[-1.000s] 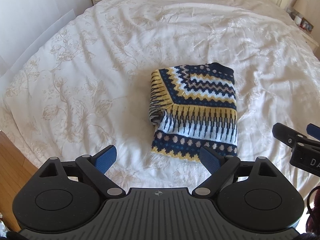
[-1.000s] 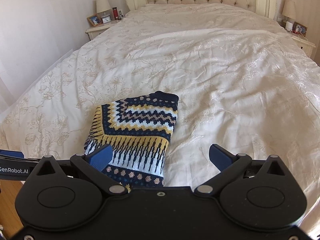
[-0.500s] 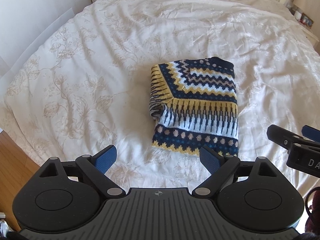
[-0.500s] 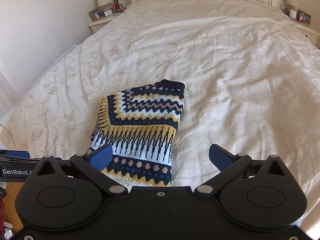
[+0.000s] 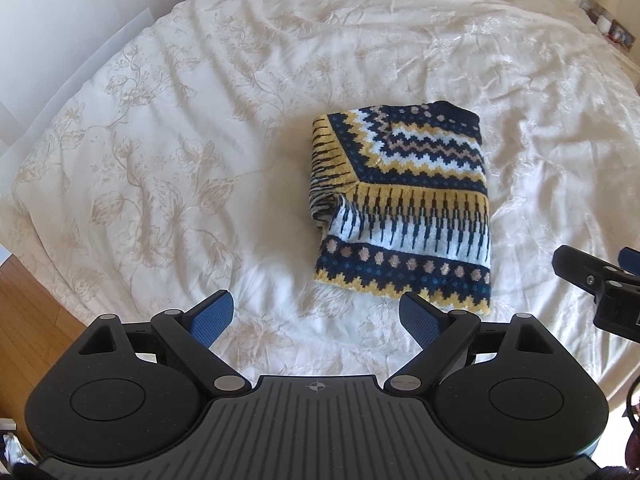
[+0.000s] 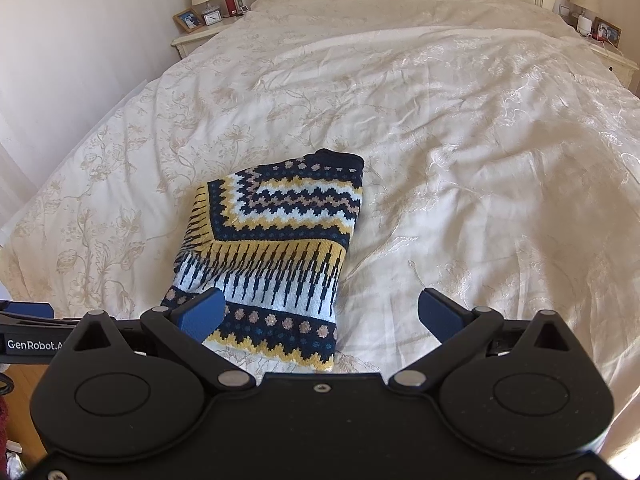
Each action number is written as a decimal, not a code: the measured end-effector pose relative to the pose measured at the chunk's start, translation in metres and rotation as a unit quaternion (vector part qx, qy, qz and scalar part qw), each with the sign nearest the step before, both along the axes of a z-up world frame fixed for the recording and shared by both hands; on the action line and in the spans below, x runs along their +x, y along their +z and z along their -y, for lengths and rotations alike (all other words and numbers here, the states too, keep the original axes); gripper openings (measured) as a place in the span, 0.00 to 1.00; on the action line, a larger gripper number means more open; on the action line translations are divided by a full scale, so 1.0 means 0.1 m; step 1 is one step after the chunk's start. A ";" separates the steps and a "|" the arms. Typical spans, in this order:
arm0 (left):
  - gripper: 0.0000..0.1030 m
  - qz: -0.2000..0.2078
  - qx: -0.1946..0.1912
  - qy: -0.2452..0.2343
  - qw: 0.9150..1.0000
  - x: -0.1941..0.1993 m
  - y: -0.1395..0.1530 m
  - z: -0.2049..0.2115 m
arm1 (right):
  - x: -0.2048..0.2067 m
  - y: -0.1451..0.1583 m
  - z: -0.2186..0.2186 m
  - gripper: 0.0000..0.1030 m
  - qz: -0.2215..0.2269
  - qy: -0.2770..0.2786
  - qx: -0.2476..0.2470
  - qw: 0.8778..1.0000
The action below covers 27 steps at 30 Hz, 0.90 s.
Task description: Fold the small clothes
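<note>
A wide bed (image 6: 460,128) with a cream flowered cover fills both views. On it, toward the near left part, lies the patterned knitted sweater (image 5: 404,208), already folded into a compact rectangle, its zigzag hem edge nearest the tools. The fold looks finished or nearly so; one loose lip bulges on its left side. My judgement is that the step in hand is the last tidy-up or release, and the next move would call for pressing that bulge flat or lifting the bundle away.

The left gripper (image 5: 316,316) hangs just short of the hem, jaws spread wide and holding nothing. The right gripper (image 6: 320,312) hovers over the near right corner of the sweater, jaws likewise spread and empty; its left finger overlaps the cloth in view, though contact cannot be told.

Nightstands with lamps, picture frames and a clock (image 6: 212,18) stand well apart at the headboard. Nothing blocks the sweater.
</note>
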<state>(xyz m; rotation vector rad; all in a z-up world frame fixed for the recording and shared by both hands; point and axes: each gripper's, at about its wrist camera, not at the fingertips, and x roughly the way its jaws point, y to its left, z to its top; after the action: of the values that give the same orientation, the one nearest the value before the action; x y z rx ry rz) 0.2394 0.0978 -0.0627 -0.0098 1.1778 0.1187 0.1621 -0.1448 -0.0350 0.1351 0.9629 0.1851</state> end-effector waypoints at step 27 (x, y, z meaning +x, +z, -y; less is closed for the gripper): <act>0.88 0.005 0.012 -0.003 1.000 0.10 0.01 0.01 | 0.06 -0.12 0.03 0.99 -0.022 -0.008 0.018 1.000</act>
<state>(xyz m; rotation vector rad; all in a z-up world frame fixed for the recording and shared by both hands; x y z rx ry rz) 0.2497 0.0972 -0.0619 0.0136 1.1658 0.1271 0.1682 -0.1483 -0.0469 0.1796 1.0034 0.1858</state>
